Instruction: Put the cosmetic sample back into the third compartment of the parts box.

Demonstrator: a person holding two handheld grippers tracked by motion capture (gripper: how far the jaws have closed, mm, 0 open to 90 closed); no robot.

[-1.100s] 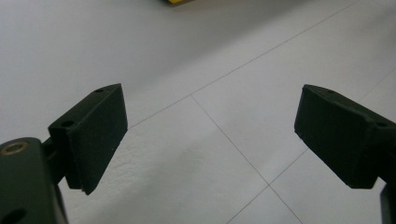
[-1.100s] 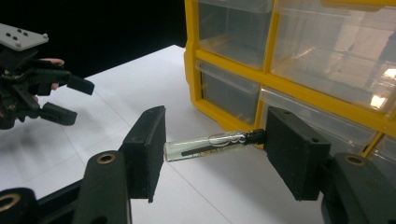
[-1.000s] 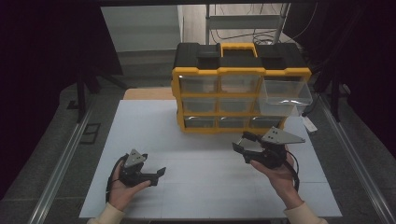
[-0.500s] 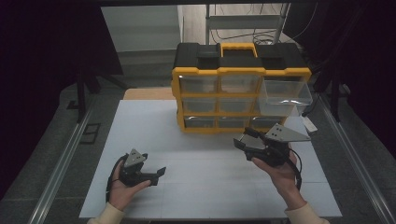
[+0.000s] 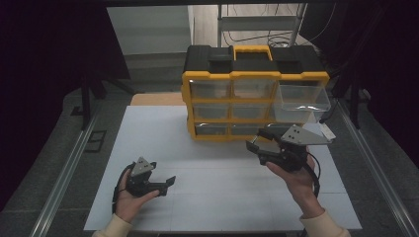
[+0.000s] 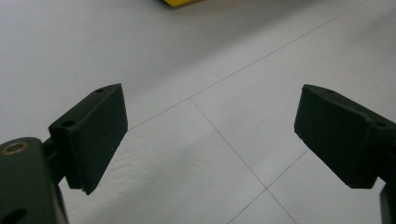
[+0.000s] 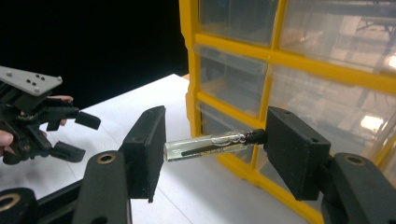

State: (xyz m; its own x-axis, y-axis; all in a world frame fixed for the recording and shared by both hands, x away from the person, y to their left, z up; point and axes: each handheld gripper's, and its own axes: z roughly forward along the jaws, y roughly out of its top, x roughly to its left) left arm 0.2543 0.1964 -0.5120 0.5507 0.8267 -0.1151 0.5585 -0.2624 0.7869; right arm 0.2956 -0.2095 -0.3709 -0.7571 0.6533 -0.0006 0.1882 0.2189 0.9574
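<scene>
While clamped end to end in the right tool point(image 7: 212, 144), glass vial point(image 7: 210, 145): light, slippery, breakable; best gripped gently mid-body. Left tool point(image 6: 210, 140) released.

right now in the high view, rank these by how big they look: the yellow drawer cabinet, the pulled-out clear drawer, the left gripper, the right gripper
1. yellow drawer cabinet
2. pulled-out clear drawer
3. right gripper and left gripper: the right one looks somewhat larger, but their different poses make ranking them unsure.

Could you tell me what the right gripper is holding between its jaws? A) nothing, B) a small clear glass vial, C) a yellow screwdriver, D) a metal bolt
B: in the right gripper view, the right gripper is clamped endwise on a small clear glass vial.
</scene>
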